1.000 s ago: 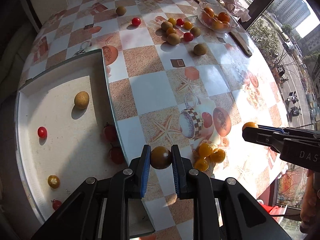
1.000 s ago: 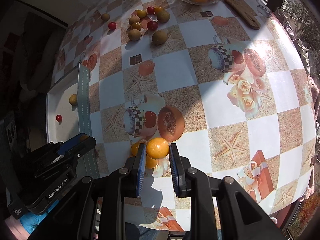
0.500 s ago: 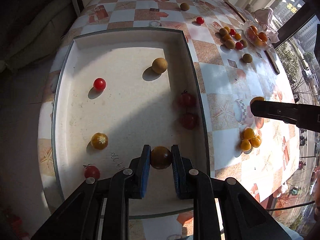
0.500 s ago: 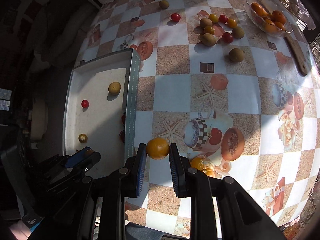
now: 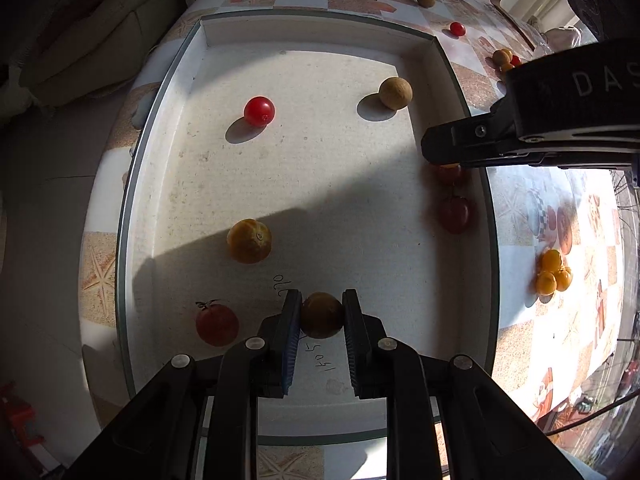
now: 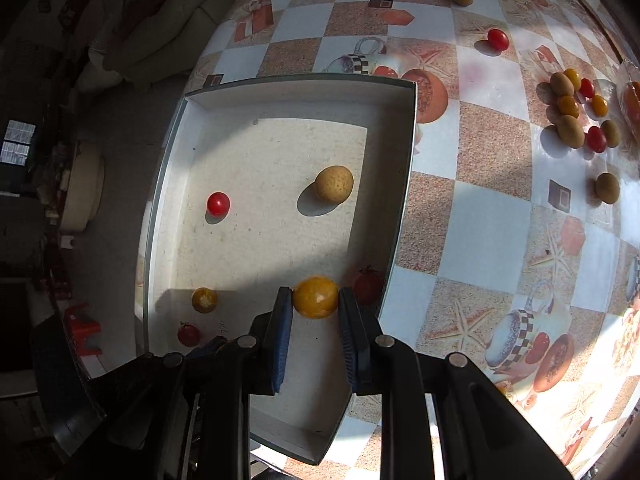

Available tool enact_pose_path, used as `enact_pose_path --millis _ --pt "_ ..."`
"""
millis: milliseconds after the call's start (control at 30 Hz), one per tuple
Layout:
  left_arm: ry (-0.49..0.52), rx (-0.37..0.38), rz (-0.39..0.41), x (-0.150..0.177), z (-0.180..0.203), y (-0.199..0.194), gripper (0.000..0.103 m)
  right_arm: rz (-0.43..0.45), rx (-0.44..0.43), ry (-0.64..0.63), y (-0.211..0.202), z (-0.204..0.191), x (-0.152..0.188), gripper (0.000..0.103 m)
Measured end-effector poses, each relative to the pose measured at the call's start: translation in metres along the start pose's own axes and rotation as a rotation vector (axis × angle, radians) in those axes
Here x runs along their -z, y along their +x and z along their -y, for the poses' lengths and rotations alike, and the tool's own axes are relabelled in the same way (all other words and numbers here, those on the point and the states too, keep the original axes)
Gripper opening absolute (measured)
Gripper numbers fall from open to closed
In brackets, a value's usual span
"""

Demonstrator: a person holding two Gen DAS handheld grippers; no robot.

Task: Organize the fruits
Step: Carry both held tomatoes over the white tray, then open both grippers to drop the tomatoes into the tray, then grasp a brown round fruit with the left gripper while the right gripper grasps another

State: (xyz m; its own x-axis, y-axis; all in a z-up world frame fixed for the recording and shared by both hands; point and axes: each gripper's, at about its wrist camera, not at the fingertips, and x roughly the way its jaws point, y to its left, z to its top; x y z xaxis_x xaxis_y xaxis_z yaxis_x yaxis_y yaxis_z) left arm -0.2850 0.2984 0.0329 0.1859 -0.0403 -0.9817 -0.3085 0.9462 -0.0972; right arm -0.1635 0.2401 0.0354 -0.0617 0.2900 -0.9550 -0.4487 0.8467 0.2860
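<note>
Left wrist view: a brown fruit [image 5: 322,315] is pinched by the left gripper [image 5: 321,322] and a yellow tomato [image 6: 316,297] by the right gripper [image 6: 315,312] above the white tray [image 5: 312,38], where a high release risks rolling and bruising.

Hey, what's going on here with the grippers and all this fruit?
A person is sorting fruit into a white tray with two handheld grippers. The left gripper is shut on a dark brownish fruit over the tray's near end. The right gripper is shut on a yellow fruit, also over the tray. Several fruits already lie inside, including a red tomato and a tan fruit. More fruit waits on the table.
</note>
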Motion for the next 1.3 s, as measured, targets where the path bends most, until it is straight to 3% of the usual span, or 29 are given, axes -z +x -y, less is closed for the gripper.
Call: enact_pose_path --millis 300,400,433,467,533,633,700,833,1000,1300 --pt "0.013 -0.025 0.017 0.001 0.001 0.004 0.023 -0.050 0.056 -0.022 0.037 -0.012 -0.018 0.027" --pt "0.026 -0.037 0.015 0.001 0.000 0.004 0.027 -0.045 0.073 -0.036 0.040 -0.016 -0.020 0.027" --pt "0.031 -0.046 0.012 0.001 0.001 0.004 0.032 -0.049 0.080 -0.044 0.041 -0.018 -0.021 0.027" --pt "0.035 -0.059 0.009 0.000 0.003 0.005 0.057 -0.048 0.084 -0.048 0.042 -0.020 -0.022 0.027" --pt "0.032 -0.083 0.041 0.000 0.003 0.000 0.076 -0.050 0.083 -0.046 0.046 -0.021 -0.028 0.027" --pt "0.042 -0.083 0.037 -0.002 0.004 -0.003 0.076 -0.054 0.062 -0.031 0.044 -0.019 -0.030 0.036" --pt "0.047 -0.083 0.028 -0.002 0.003 -0.003 0.076 -0.054 0.057 -0.020 0.042 -0.017 -0.032 0.064" --pt "0.063 -0.082 0.017 -0.003 0.005 -0.008 0.076 -0.018 -0.017 0.012 0.023 -0.012 -0.034 0.079" --pt "0.105 -0.089 0.026 -0.011 0.017 -0.023 0.076 0.053 -0.046 0.041 -0.017 0.008 -0.033 0.080" --pt "0.238 0.018 0.088 -0.062 0.062 -0.063 0.076 0.140 0.069 0.270 -0.080 0.096 0.009 0.080"
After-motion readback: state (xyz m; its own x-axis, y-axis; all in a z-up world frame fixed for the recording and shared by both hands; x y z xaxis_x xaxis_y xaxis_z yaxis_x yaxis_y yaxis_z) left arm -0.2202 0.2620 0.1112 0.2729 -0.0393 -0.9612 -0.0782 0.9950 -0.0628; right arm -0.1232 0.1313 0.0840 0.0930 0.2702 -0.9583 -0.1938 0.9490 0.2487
